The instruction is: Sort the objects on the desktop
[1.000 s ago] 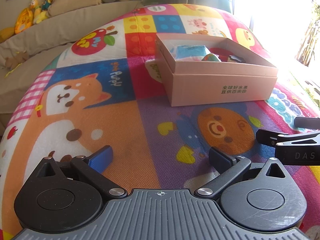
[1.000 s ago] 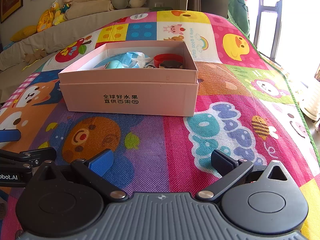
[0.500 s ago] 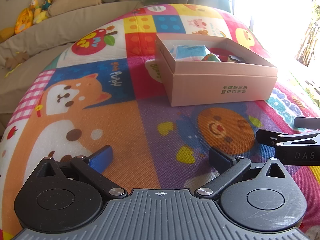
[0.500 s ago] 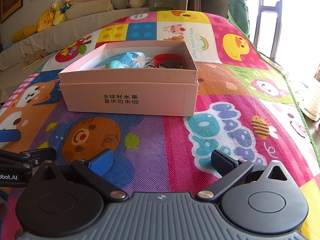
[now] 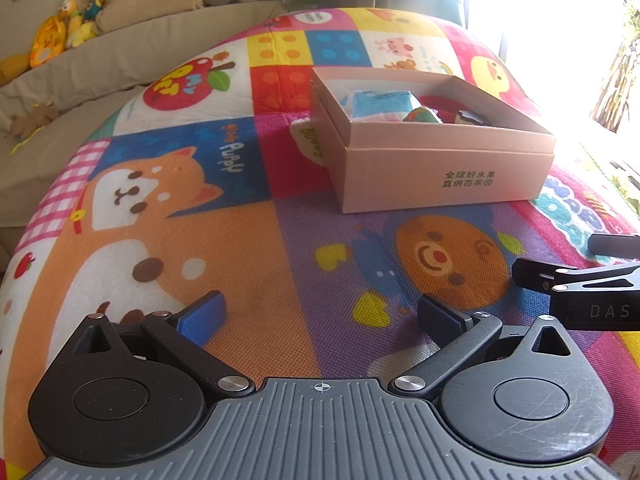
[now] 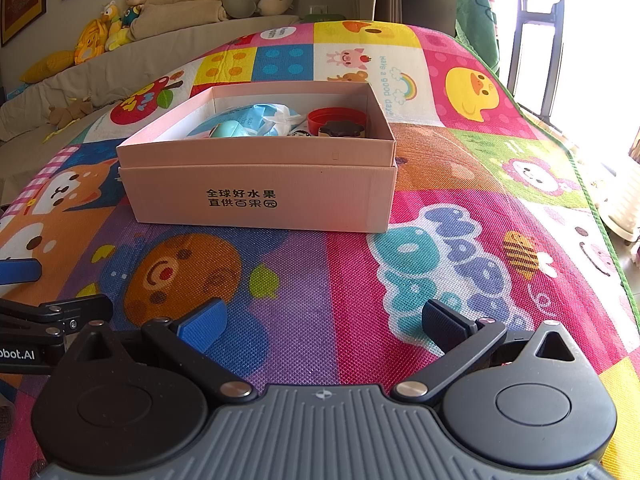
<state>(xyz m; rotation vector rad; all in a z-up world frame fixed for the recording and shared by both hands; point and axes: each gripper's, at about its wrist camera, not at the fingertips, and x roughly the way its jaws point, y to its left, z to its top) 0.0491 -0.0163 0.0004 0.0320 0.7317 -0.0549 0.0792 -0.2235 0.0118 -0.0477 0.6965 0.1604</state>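
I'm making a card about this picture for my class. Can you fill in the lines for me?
surface: colourful cartoon play mat
container: open pink box on the mat
inside box: blue packet, red lid, other small things
left tool: open, empty, over the mat
right tool: open, empty, over the mat
background: plush toys on a sofa

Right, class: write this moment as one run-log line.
left gripper: open, empty, low over mat | right gripper: open, empty | pink box: holds sorted items | mat near box: no loose items seen
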